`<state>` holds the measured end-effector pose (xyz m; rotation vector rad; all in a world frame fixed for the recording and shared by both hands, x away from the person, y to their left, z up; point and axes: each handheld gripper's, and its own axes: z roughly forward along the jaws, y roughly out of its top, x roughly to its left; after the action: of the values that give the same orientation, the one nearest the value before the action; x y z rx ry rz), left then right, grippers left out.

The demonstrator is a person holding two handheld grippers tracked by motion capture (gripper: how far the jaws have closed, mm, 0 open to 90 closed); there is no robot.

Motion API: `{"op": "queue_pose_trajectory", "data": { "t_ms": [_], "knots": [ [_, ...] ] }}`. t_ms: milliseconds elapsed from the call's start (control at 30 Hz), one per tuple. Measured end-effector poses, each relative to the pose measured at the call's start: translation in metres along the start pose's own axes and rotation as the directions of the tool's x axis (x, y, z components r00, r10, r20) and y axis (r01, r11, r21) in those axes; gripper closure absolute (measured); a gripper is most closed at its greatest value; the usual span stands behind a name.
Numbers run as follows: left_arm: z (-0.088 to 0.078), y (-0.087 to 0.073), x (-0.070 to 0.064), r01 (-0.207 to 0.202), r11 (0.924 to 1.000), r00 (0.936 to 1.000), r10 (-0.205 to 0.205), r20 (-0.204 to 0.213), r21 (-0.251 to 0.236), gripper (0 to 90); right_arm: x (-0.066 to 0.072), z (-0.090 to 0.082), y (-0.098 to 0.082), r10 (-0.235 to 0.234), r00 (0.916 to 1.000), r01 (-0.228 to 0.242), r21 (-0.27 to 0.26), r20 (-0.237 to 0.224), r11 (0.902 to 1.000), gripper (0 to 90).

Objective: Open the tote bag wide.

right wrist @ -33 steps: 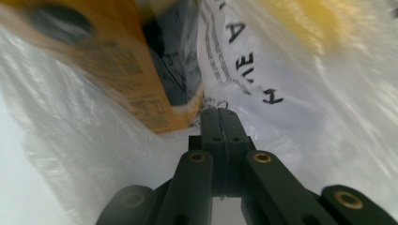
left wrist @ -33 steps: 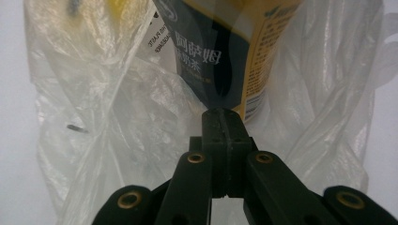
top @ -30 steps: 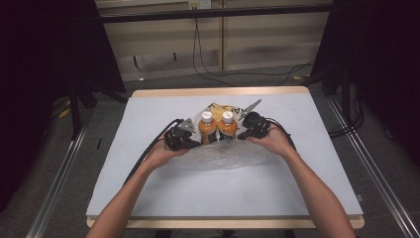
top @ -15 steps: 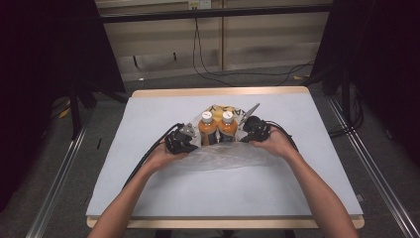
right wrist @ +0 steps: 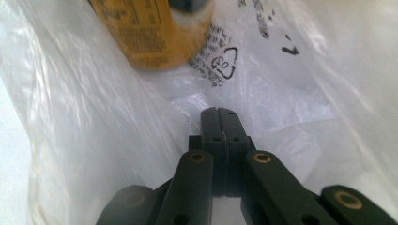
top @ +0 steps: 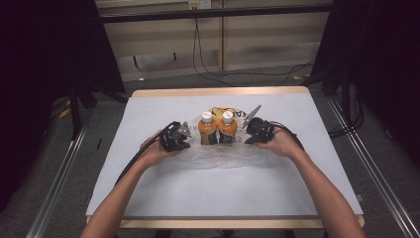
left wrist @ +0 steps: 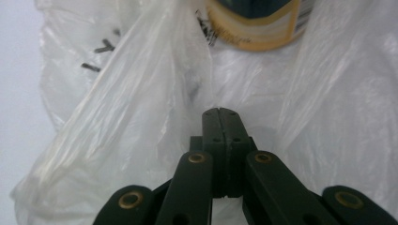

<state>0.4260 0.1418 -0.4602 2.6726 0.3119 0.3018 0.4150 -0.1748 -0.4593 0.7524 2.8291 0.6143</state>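
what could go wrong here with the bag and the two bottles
1. The thin plastic bag could tear: the left hand-held gripper and right hand-held gripper each look pinched shut on its film, so a hard pull strains it.
2. The two orange bottles stand upright side by side with the bag around them; an uneven tug might tip them.
3. The slick film might slip out of the narrow jaws.

Two bottles [top: 218,128] side by side in plastic bag [top: 218,154] (mid-table [top: 148,198]); grippers flank them.

Orange bottles [top: 218,130], clear plastic bag [top: 218,153], black tongs [left wrist: 219,115]
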Motion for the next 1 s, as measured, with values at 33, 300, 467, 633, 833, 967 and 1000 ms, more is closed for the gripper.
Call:
{"op": "queue_pose_trajectory", "data": {
  "t_ms": [33,300,467,633,833,967,1000],
  "knots": [
    [0.0,0.0,0.002,-0.001,1.0,0.9999,0.001,-0.012,0.003,90.0,0.0,-0.001,-0.001,-0.005,1.0,0.005,0.005,-0.001,1.0,90.0],
    [-0.002,-0.013,0.018,0.057,0.9983,0.9972,-0.056,-0.049,0.016,90.0,-0.004,-0.005,-0.009,-0.001,0.9995,0.001,0.02,0.032,0.9998,90.0],
    [-0.003,-0.016,0.023,0.077,0.9969,0.9961,-0.077,-0.044,0.013,90.0,-0.013,-0.004,-0.012,0.016,0.9936,-0.018,0.023,0.112,0.9996,90.0],
    [-0.002,-0.021,0.03,0.1,0.995,0.9938,-0.1,-0.049,-0.007,90.0,-0.023,-0.007,-0.02,0.044,0.9906,-0.047,0.026,0.13,0.9985,90.0],
    [-0.002,-0.026,0.038,0.122,0.9923,0.9918,-0.122,-0.037,-0.026,90.0,-0.027,-0.01,-0.025,0.023,0.9921,-0.028,0.041,0.123,0.9988,90.0],
    [-0.002,-0.028,0.041,0.131,0.9908,0.9903,-0.133,-0.04,-0.032,90.0,-0.023,-0.013,-0.023,-0.027,0.995,0.015,0.115,0.096,0.9932,90.0],
    [-0.002,-0.028,0.042,0.125,0.9917,0.9909,-0.127,-0.046,-0.03,90.0,-0.022,-0.014,-0.024,-0.032,0.996,0.022,0.119,0.083,0.9926,90.0]
  ]
}}
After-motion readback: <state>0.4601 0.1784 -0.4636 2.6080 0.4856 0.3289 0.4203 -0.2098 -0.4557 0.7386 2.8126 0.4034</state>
